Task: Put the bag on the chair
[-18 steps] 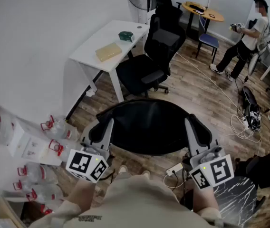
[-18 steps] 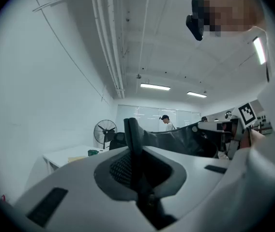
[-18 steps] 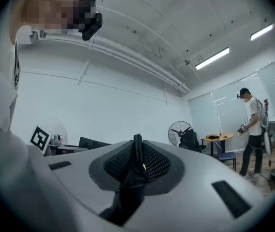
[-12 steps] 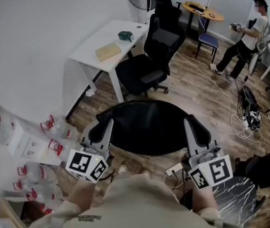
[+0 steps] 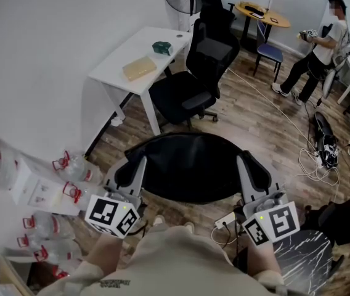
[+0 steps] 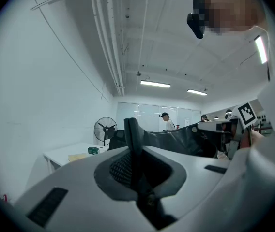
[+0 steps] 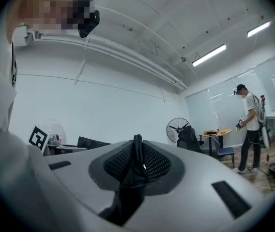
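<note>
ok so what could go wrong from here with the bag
1. The left gripper and right gripper each pinch only a thin edge of the bag, so it could slip out.
2. The chair stands some way ahead; a power strip and cables lie on the floor, a likely trip hazard.
</note>
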`<state>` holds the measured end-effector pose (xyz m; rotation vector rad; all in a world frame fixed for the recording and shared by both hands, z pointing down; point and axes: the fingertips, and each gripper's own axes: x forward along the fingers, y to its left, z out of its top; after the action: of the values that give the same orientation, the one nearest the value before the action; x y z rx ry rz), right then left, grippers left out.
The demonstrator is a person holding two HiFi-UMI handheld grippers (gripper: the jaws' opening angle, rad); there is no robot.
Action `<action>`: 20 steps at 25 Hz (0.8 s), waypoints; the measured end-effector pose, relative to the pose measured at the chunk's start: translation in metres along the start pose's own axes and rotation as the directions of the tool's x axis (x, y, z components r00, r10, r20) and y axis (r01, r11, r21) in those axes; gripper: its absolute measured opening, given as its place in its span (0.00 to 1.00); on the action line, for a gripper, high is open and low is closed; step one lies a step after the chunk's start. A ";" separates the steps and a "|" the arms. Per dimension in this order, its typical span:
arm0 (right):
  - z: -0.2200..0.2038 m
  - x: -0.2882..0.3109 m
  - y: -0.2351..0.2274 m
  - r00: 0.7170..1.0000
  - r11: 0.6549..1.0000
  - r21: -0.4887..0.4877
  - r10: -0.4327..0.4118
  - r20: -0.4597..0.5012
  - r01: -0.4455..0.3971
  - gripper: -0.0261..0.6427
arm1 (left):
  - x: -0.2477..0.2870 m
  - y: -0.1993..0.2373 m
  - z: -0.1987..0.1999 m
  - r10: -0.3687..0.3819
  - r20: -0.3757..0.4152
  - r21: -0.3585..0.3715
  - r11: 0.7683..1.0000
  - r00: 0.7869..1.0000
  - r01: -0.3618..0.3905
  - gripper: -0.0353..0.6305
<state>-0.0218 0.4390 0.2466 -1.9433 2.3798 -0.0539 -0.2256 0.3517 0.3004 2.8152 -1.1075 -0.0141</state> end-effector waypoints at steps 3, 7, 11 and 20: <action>-0.003 -0.002 -0.003 1.000 1.000 0.022 -0.002 -0.010 0.002 0.15 | 0.000 -0.004 -0.001 0.001 -0.003 -0.006 1.000 1.000 -0.001 0.11; -0.001 -0.006 -0.006 1.000 1.000 0.023 0.006 0.006 -0.006 0.15 | 0.000 -0.008 -0.001 -0.001 0.005 -0.017 1.000 1.000 0.001 0.11; 0.001 -0.006 -0.006 1.000 1.000 0.017 0.009 0.012 -0.009 0.15 | 0.000 -0.009 -0.001 0.003 0.002 -0.016 1.000 1.000 -0.002 0.11; -0.009 0.012 -0.011 1.000 1.000 0.022 0.017 -0.005 -0.017 0.15 | 0.015 0.006 -0.005 0.020 0.001 -0.021 1.000 1.000 -0.020 0.11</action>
<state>-0.0142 0.4246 0.2556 -1.9160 2.3887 -0.0839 -0.2183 0.3378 0.3069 2.7858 -1.1284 -0.0251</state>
